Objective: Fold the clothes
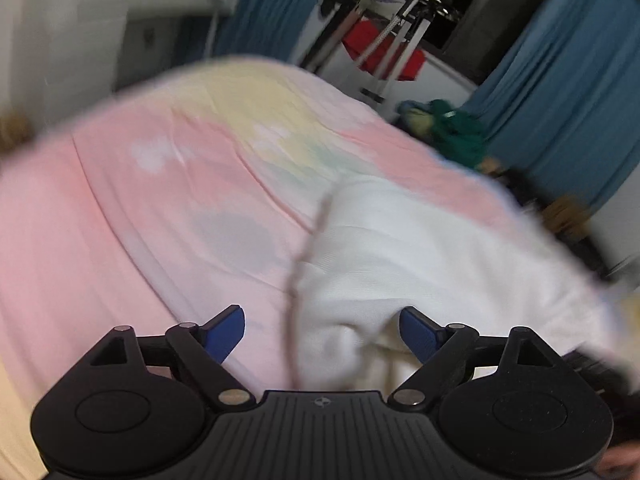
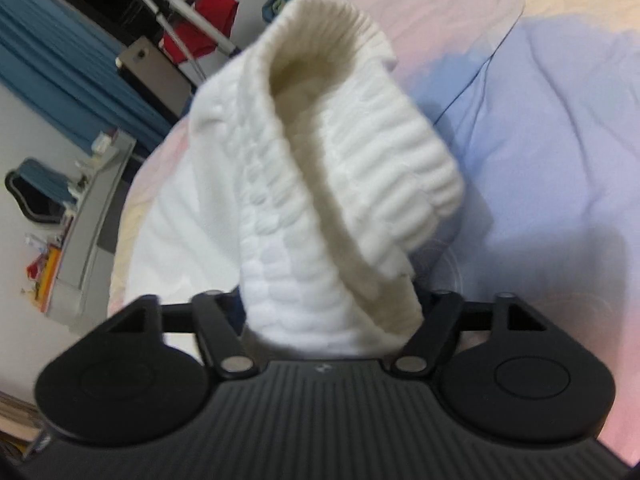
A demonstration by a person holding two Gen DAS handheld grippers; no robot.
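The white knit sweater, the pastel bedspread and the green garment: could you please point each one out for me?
white knit sweater (image 2: 352, 184): right wrist view, ribbed cuff.
pastel bedspread (image 1: 120, 200): left wrist view, bare pink area.
green garment (image 1: 460, 136): left wrist view, crumpled middle.

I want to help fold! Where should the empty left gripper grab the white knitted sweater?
Probably the white knitted sweater's near edge, bunched between the open left gripper's blue fingers. Come straight forward, low over the pink bedspread: that raised fold gives something to pinch.
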